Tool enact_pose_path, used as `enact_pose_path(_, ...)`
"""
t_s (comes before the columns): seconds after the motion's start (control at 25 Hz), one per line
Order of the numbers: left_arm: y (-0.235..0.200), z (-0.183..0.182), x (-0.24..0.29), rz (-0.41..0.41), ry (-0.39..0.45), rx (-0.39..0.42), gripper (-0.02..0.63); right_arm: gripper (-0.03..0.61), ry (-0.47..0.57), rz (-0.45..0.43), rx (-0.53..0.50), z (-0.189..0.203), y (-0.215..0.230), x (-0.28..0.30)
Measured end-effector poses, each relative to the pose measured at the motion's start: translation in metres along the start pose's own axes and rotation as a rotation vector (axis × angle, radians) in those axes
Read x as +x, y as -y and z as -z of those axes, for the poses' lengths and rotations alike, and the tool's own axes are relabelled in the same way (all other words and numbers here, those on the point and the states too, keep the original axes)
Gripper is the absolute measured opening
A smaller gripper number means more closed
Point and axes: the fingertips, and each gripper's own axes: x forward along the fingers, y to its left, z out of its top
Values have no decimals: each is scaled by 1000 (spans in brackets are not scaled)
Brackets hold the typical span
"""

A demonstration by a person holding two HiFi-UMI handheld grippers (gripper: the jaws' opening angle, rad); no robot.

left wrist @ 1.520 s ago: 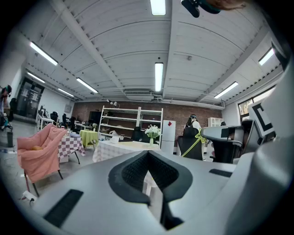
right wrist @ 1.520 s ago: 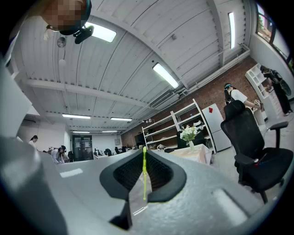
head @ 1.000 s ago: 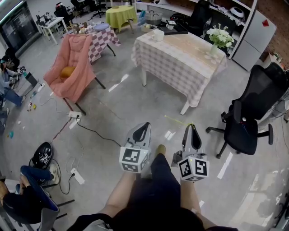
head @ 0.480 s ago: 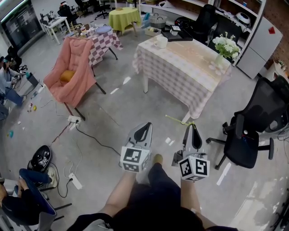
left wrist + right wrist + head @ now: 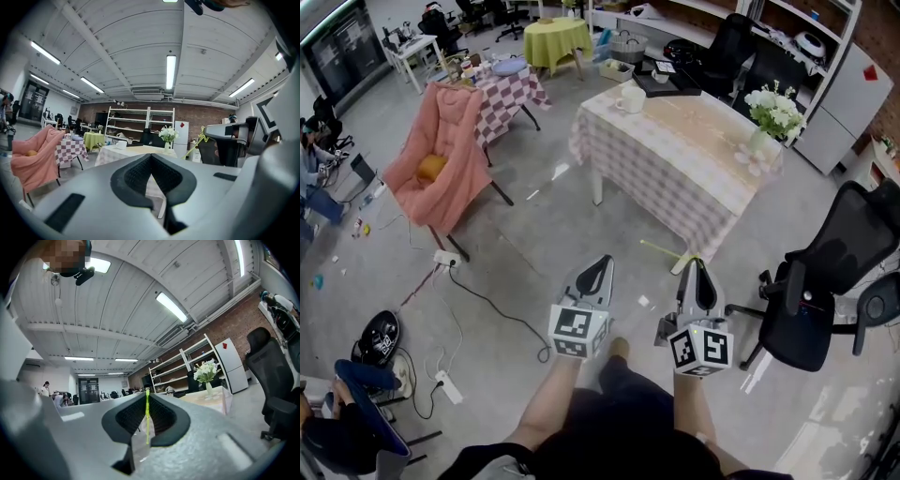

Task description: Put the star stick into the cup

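Note:
My right gripper (image 5: 697, 268) is shut on the star stick (image 5: 662, 249), a thin yellow-green rod that juts left of its tips above the floor. In the right gripper view the stick (image 5: 147, 420) runs as a thin line between the closed pads of the right gripper (image 5: 146, 398). Its star end (image 5: 202, 137) shows at the right of the left gripper view. My left gripper (image 5: 595, 272) is shut and empty; its pads meet in the left gripper view (image 5: 151, 157). The cup (image 5: 630, 98), a white mug, stands at the far left corner of the checked table (image 5: 656, 159), well ahead of both grippers, and appears in the left gripper view too (image 5: 121, 144).
A vase of white flowers (image 5: 766, 108) stands at the table's right end. A black office chair (image 5: 811, 281) is to my right, and a pink draped chair (image 5: 441, 150) to my left. Cables and a power strip (image 5: 442, 385) lie on the floor at the left. A person sits at the lower left.
Both grippers have been carried forward over the floor, and the table with the cup now lies nearer. The right gripper still holds the stick; the left stays shut.

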Motion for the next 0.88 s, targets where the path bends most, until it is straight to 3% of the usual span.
enact_pose_path(0.88, -26, -11, 117, -35, 9, -5, 11, 18, -5, -1, 46, 7, 65, 112)
